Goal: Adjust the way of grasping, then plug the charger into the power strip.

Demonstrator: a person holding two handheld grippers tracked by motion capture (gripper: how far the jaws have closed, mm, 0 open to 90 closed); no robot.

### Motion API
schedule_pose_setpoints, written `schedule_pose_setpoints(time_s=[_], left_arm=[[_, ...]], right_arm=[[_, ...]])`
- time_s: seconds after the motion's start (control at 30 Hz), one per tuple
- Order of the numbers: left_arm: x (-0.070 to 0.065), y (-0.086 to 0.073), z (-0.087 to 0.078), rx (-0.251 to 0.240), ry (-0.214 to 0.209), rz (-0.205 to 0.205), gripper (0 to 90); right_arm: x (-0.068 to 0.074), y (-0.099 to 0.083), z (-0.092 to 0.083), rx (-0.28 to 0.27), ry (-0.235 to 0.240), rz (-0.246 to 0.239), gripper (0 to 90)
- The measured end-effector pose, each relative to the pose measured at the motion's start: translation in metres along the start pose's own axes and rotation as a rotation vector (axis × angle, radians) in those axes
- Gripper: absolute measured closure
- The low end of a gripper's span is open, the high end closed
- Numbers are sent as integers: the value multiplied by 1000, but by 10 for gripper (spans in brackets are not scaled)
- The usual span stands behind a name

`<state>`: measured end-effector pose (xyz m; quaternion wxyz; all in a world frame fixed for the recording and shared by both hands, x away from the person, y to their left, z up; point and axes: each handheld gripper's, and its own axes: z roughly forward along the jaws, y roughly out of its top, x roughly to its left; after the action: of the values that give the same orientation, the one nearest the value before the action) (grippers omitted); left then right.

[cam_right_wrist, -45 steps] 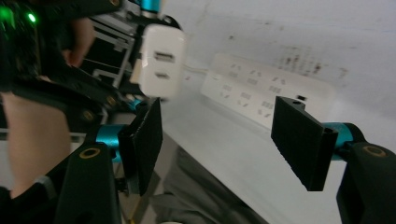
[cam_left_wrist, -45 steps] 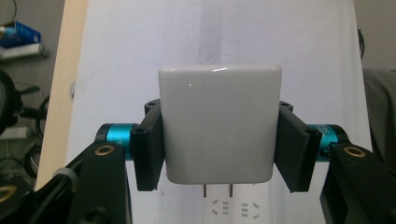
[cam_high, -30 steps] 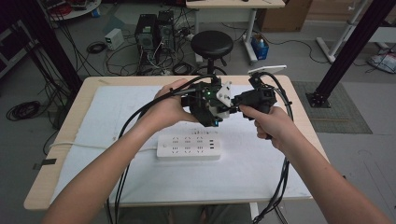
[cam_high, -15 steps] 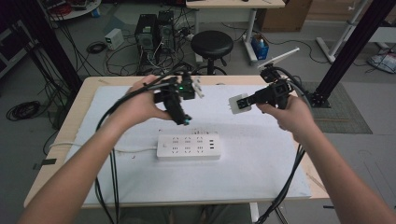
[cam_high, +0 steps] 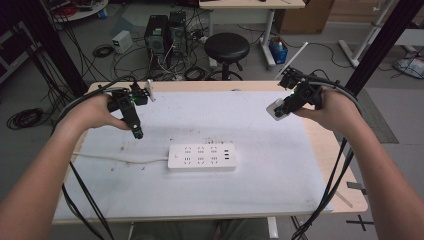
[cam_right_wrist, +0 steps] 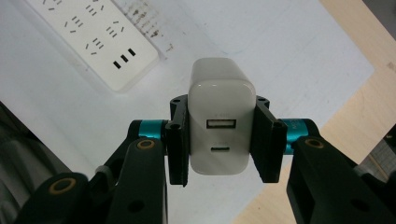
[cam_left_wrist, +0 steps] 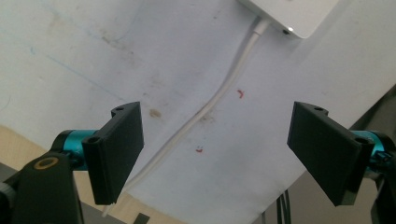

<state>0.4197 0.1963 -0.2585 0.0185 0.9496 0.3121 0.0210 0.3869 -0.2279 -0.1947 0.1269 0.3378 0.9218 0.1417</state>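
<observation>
No readable text, brand, number or sign is showing anywhere. The white charger at the centre of the right gripper view is showing faint grey print above its upper port, too blurred to make out. The power strip at that view's upper left is showing only socket slots, no lettering.

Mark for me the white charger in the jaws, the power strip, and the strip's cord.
white charger [cam_right_wrist: 221, 126], right gripper view, on its port face between the clamped jaws.
power strip [cam_high: 202, 157], high view, on its top face near the sockets.
cord [cam_left_wrist: 219, 97], left gripper view, midway along its white length.
</observation>
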Motion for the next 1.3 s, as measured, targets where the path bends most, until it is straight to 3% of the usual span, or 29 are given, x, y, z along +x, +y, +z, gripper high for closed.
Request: schedule_pose_setpoints(time_s=[0.27, 0.4, 0.67, 0.7, 0.77, 0.8, 0.83, 0.93, 1.0, 1.03, 1.1, 1.3], left_arm=[[-6, -9, -12, -86, -23, 18, 171], [-9, -15, -12, -100, -21, 14, 171], [-14, -28, -7, -100, -20, 16, 163], [-14, -28, -7, -100, -20, 16, 163], [-17, -32, -4, -105, -18, 25, 163], [-17, -32, -4, -105, -18, 25, 163], [-19, -35, -3, -109, -23, 37, 163], [-24, -38, 0, -122, -26, 35, 163], [-27, -40, 0, -126, -25, 43, 163], [-29, -41, 1, -129, -27, 45, 163], [-31, -42, 1, -120, -23, 61, 163], [-42, -46, 2, -123, -19, 92, 163]], right_arm=[[10, 13, 4, -2, 7, -75, 621], [16, 25, 9, -19, 13, -116, 622], [41, 58, 38, -12, 53, -266, 621], [41, 58, 38, -12, 53, -266, 621], [56, 72, 60, 31, 52, -354, 621], [56, 72, 60, 31, 52, -354, 621], [63, 76, 67, 43, 37, -392, 621], [89, 94, 100, 100, 123, -489, 622], [94, 97, 108, 125, 132, -505, 622], [103, 103, 124, 174, 151, -549, 622], [106, 104, 128, 186, 155, -549, 622], [120, 109, 159, 285, 162, -638, 622]])
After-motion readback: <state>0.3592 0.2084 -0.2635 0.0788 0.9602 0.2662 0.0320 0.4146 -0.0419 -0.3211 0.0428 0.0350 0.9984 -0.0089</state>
